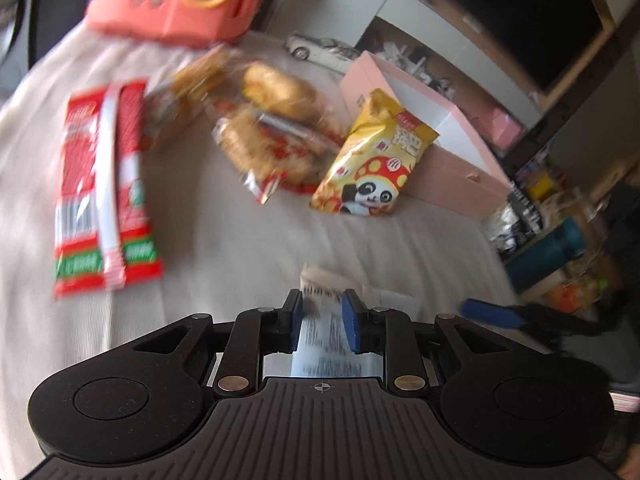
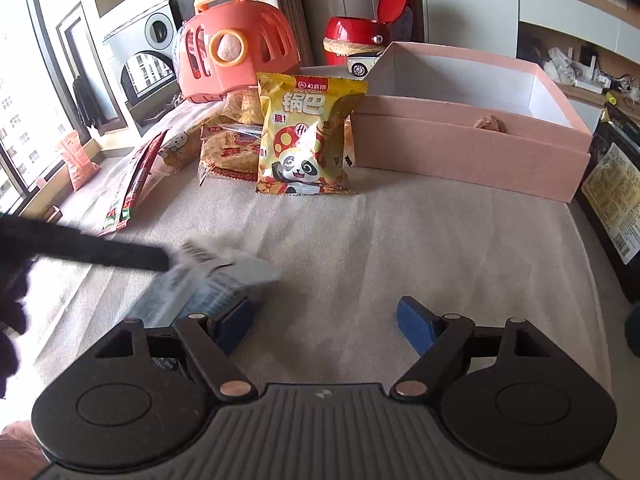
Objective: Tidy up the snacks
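Note:
My left gripper [image 1: 322,322] is shut on a white printed snack packet [image 1: 320,336], held low over the beige cloth; the packet also shows blurred in the right wrist view [image 2: 212,280]. My right gripper [image 2: 324,324] is open and empty, just right of that packet. A yellow panda snack bag [image 2: 306,136] leans against an open pink box [image 2: 472,148]; the bag [image 1: 372,156] and the box [image 1: 452,168] also show in the left wrist view. Several clear bread packets [image 1: 272,128] lie behind the bag. A red and green packet [image 1: 104,188] lies to the left.
An orange plastic carrier [image 2: 236,48], a red canister [image 2: 352,40] and a small toy car [image 2: 362,65] stand at the back of the table. A black printed bag [image 2: 616,200] stands at the right edge. Windows are at the left.

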`<action>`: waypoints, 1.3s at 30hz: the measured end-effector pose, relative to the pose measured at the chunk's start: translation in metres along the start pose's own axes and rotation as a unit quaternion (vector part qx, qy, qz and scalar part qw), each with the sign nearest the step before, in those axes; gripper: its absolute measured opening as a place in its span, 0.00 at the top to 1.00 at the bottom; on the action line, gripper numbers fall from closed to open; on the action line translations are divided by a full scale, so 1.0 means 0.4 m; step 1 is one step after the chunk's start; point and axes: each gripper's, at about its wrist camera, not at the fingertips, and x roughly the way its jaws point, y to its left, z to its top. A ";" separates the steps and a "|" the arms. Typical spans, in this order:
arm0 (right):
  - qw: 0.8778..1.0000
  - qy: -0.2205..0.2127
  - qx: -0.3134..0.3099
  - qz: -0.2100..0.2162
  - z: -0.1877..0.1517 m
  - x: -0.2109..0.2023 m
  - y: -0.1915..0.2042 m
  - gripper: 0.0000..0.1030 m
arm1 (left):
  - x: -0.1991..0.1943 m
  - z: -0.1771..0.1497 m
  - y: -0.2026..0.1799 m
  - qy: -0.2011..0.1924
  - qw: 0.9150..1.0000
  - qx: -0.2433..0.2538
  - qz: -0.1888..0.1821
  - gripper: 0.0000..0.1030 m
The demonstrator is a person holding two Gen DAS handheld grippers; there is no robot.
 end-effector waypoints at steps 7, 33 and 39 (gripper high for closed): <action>0.995 -0.035 0.009 -0.096 -0.007 -0.012 -0.058 0.21 | -0.072 -0.083 -0.171 0.027 0.975 0.216 0.040 0.74; 0.987 -0.076 0.042 -0.133 -0.039 0.016 -0.101 0.13 | -0.029 -0.138 -0.211 0.027 0.966 0.250 0.056 0.34; 0.987 -0.076 0.041 -0.133 -0.039 0.017 -0.103 0.12 | -0.048 -0.149 -0.192 -0.001 0.960 0.250 0.123 0.37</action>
